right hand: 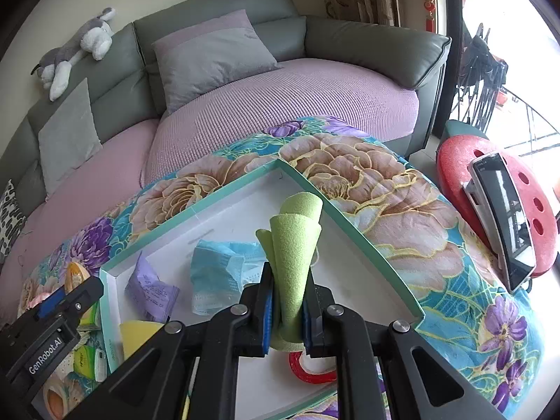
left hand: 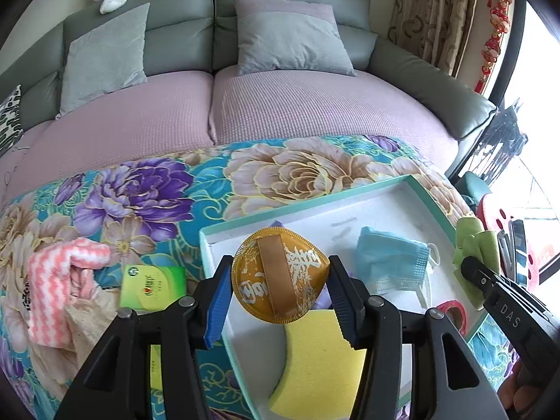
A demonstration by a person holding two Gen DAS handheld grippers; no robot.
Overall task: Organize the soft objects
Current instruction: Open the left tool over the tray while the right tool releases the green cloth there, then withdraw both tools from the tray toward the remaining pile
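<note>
Gold powder puff (left hand: 280,274) between left gripper (left hand: 280,301) pads, above the white tray (left hand: 425,197).
Left view: jaws half-spread, flanking the puff; contact uncertain; ribbon axis runs fore-aft. Right view: right gripper (right hand: 287,309) clamped tight on green foam sheet (right hand: 295,245), upright over the tray.

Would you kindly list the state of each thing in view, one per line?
left gripper: closed on the gold puff, above the box.
right gripper: shut on the folded green cloth.
box: open, lidless.
blue mask: crumpled, in the box.
yellow sponge: lying in the box.
red tape roll: flat in the box.
pink towel: bunched, outside the box.
</note>
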